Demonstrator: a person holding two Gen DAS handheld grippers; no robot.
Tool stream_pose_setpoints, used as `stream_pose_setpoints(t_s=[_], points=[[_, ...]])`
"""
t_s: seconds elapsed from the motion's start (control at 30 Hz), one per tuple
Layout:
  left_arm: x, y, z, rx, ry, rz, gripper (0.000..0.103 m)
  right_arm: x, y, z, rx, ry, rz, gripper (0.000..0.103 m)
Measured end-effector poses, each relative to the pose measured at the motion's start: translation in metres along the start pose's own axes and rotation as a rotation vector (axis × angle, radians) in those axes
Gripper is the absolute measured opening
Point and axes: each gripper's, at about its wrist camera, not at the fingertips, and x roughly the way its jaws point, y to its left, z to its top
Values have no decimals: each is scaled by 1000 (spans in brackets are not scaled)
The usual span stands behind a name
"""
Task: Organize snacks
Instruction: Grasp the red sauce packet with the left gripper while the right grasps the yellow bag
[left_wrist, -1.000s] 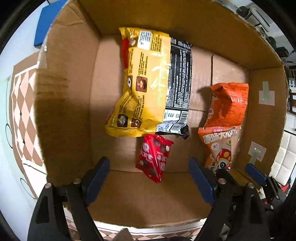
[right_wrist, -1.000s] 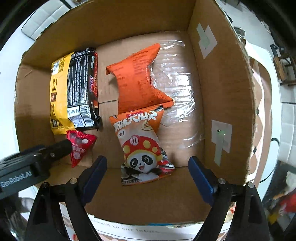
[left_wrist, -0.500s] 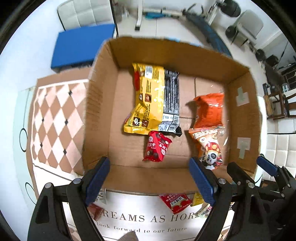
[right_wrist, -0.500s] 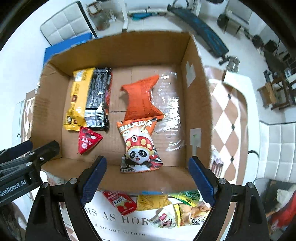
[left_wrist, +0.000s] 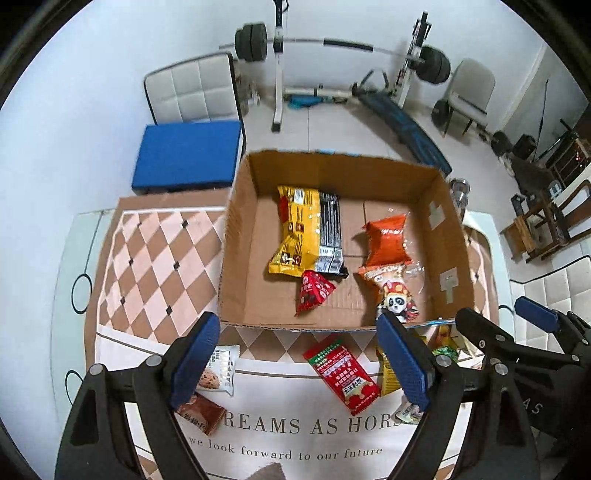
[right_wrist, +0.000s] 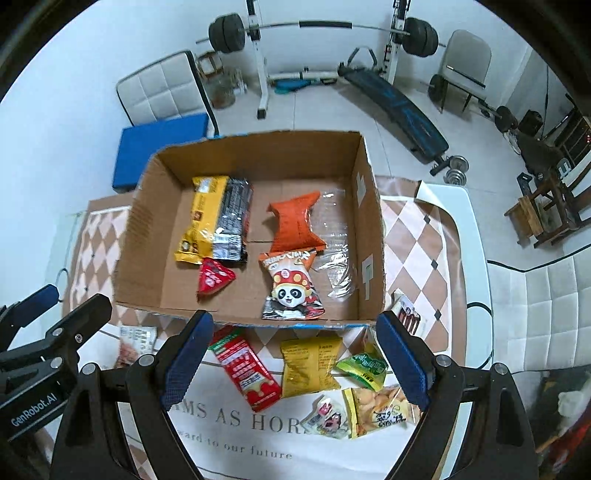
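The desk (left_wrist: 74, 258) carries a checkered cloth (left_wrist: 155, 266) with a white printed panel along its near edge. An open cardboard box (left_wrist: 240, 258) stands on the cloth; its four walls are upright and its top is open.

Box contents, five packets plus film:
- A yellow packet (left_wrist: 297, 232) lies lengthwise at the left of centre, overlapping the left edge of a black packet (left_wrist: 330, 236).
- A small red triangular packet (left_wrist: 314, 290) lies just in front of these two, touching the yellow packet's near end.
- An orange packet (left_wrist: 386, 240) lies at the right of centre. A panda-print packet (right_wrist: 291, 288) lies in front of it, its top edge touching the orange packet.
- Clear plastic film (right_wrist: 336, 251) lies on the box floor between these packets and the right wall.

Loose snacks lie on the white panel in front of the box: a red-and-green packet (right_wrist: 243, 369), a yellow bag (right_wrist: 308, 363), a green packet (right_wrist: 364, 365), a clear bag of crackers (right_wrist: 380, 410), a small white wrapper (right_wrist: 327, 413), a cookie packet (left_wrist: 219, 373) and a brown packet (left_wrist: 201, 411).

The left tool (left_wrist: 299, 363) hangs above the near edge of the box, jaws spread wide, nothing between them. The right tool (right_wrist: 293, 360) hangs beside it in the same condition: jaws wide apart, empty, over the loose snacks.
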Motion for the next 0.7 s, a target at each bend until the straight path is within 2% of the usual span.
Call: stream_pose_setpoints(t_s=[0.17, 0.3, 0.4, 0.57, 0.7], points=[[-13, -1, -10, -27, -26, -18, 87, -22, -3, -14, 14, -24, 29, 92], [-1, 0, -25, -61, 20, -44, 87, -17, -19, -32, 52, 16, 42, 92], [27, 0, -43, -95, 117, -61, 87, 6, -42, -52, 121, 91, 46, 92], [96, -6, -75, -190, 324, -100, 87, 72, -90, -101, 325, 290, 86, 92], [144, -17, -89, -254, 417, -96, 87, 118, -114, -134, 466, 392, 121, 92]])
